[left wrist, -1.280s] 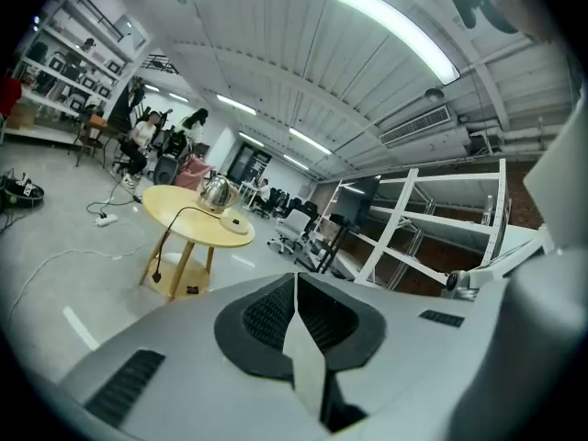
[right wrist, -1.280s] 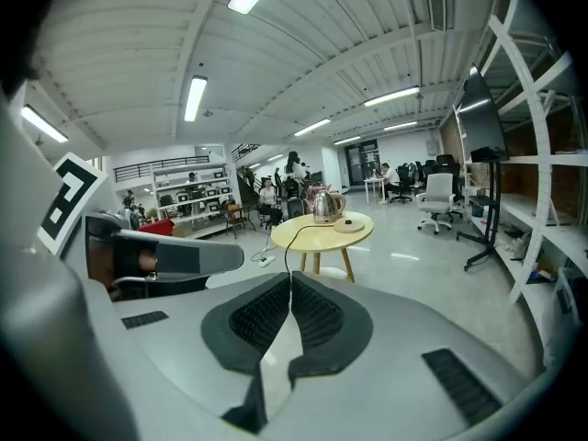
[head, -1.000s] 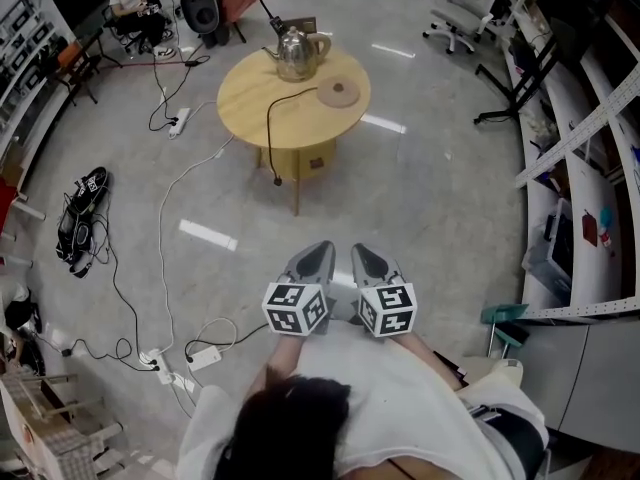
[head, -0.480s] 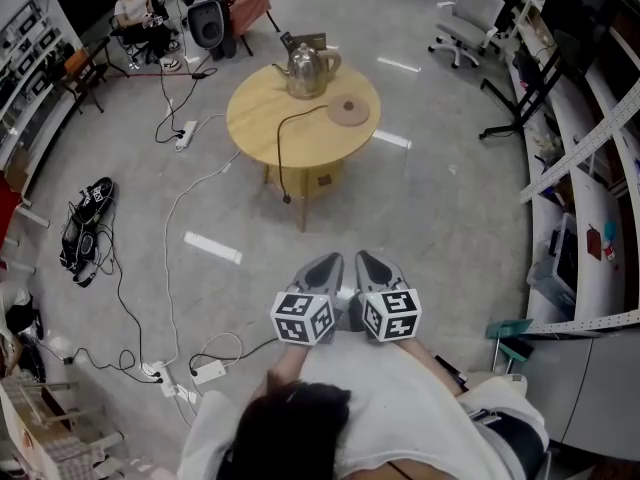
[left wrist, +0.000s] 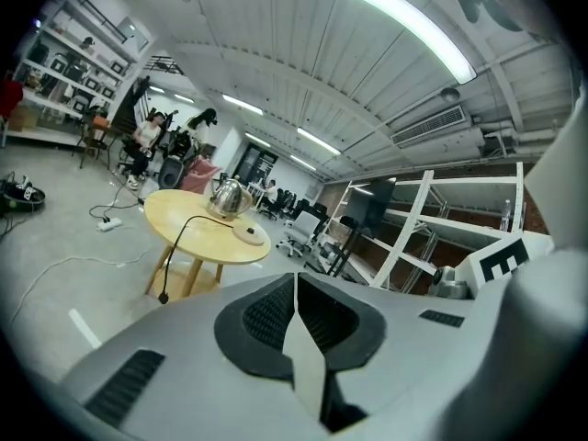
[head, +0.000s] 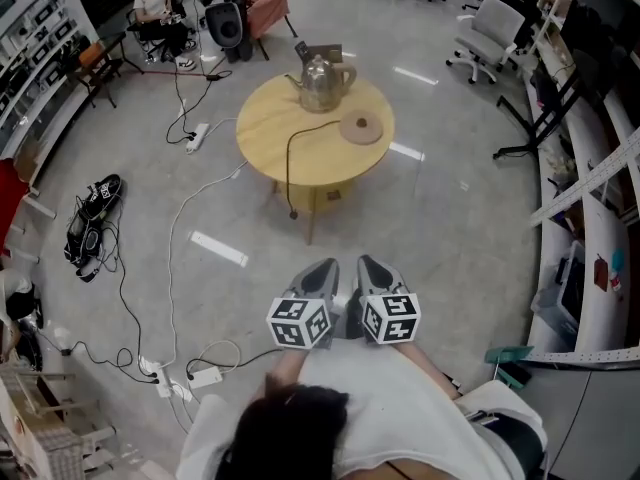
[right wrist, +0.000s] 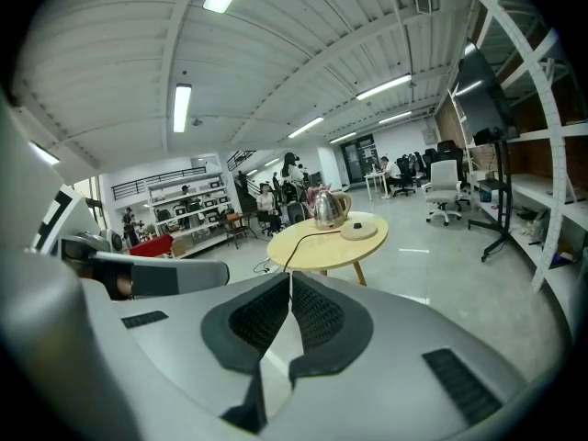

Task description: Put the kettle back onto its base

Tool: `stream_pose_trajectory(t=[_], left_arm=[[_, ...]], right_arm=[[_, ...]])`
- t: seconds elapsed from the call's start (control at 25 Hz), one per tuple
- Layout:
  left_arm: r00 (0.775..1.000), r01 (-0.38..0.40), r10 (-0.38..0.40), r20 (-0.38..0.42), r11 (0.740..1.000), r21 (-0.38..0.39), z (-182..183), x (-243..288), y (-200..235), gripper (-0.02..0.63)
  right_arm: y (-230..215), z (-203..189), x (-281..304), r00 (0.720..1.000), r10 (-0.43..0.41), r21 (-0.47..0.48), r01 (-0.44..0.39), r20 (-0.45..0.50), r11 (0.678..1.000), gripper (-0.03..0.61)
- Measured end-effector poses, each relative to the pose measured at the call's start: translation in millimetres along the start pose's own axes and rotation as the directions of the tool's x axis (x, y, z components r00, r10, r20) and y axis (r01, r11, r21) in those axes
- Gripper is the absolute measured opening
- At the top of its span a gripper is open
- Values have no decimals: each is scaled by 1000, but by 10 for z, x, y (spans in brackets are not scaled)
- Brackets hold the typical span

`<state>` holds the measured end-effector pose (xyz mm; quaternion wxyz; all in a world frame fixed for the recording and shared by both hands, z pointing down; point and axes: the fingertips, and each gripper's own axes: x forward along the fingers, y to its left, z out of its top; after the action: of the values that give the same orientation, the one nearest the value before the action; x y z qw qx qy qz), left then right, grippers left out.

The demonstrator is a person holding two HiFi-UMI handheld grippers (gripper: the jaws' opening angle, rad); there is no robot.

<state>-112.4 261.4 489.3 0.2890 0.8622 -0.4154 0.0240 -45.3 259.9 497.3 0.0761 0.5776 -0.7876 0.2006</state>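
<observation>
The left gripper [head: 320, 268] has its grey jaws pressed together with nothing between them, and the right gripper [head: 370, 265] is likewise closed and empty. They sit side by side, just apart, both well short of the round pale wooden table [head: 270, 133] and pointing toward it. The shiny steel kettle [head: 322, 81] stands upright on the table's far side. The flat round tan base [head: 361, 127] lies on the table's right part, near the kettle but not touching it. A black power cord [head: 290, 163] runs from beside the base across the tabletop and hangs over the table's near edge. A white power strip [head: 196, 136] lies on the floor left of the table.
</observation>
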Motion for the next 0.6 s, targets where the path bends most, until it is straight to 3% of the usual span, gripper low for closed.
stream_pose_trajectory(t=[0.6], left_arm=[[999,-33,33,26,999,-17,606,1266,136,34]], right_arm=[[-918,573,997,998,45,-32,-46,-40,998,29]])
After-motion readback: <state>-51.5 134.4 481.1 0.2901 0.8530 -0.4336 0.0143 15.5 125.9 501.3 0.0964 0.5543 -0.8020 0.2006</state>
